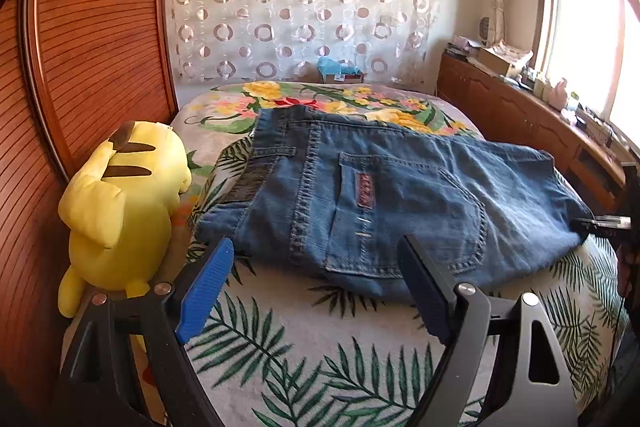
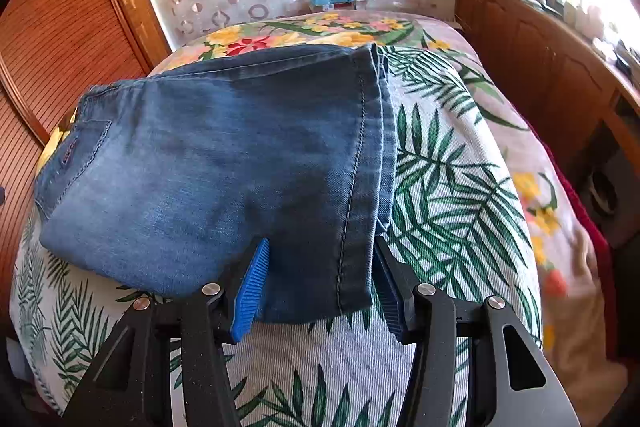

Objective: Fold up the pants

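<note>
Blue jeans (image 1: 392, 195) lie folded on the bed, waistband to the left and back pocket up. In the right wrist view the jeans (image 2: 224, 167) show the leg hems stacked at the right. My left gripper (image 1: 316, 255) is open and empty, just short of the jeans' near edge. My right gripper (image 2: 320, 247) is open, its two fingers on either side of the near hem corner, the cloth lying between them. The right gripper's tip also shows in the left wrist view (image 1: 600, 225) at the jeans' right end.
A yellow plush toy (image 1: 124, 211) sits at the bed's left edge against a wooden slatted wardrobe (image 1: 92, 39). A wooden cabinet (image 1: 532, 123) with clutter runs along the right under a window. The leaf-print bedspread (image 1: 304, 355) covers the bed.
</note>
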`<state>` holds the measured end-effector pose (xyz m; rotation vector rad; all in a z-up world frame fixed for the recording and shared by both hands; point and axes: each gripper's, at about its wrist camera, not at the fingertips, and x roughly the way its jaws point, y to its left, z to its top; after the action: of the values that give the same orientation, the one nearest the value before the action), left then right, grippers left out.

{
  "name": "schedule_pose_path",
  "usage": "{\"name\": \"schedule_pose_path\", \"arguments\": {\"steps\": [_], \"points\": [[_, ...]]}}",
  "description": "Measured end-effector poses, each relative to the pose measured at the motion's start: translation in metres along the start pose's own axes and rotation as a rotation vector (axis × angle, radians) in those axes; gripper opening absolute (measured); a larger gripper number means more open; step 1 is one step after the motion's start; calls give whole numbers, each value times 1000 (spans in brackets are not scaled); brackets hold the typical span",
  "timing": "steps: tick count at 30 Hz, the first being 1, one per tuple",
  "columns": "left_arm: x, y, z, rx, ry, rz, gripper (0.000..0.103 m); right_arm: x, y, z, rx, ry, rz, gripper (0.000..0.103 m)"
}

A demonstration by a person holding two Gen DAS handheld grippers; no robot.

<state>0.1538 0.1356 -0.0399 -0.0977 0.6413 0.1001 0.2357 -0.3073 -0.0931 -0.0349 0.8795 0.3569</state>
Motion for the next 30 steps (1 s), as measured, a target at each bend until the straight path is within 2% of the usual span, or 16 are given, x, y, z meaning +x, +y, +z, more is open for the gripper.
{"name": "schedule_pose_path", "arguments": {"steps": [1,3,4,8,18,24,26,29,30], "points": [[2,4,1,-3,0,6,85,1,0,-2,-3,-1,22,24],[8,11,4,-4,-3,35,83,3,2,-4,-13,-7,42,20],[12,16,5,-8,3,46,78,3,4,-5,-27,-13,34,19],[37,37,6,-49,71,81,65,2,8,-5,-45,-46,27,18],[85,58,9,-114,198,98,65,0,14,-7,-67,-64,24,18],[96,62,9,-136,225,114,63,0,13,-6,-61,-59,32,18],[96,58,10,-111,219,106,28,-1,13,-5,-62,-62,36,18],[96,46,12,-71,230,98,11,-4,16,-4,-76,-76,38,17],[95,42,12,-51,228,111,9,-5,16,-4,-80,-82,35,17]]}}
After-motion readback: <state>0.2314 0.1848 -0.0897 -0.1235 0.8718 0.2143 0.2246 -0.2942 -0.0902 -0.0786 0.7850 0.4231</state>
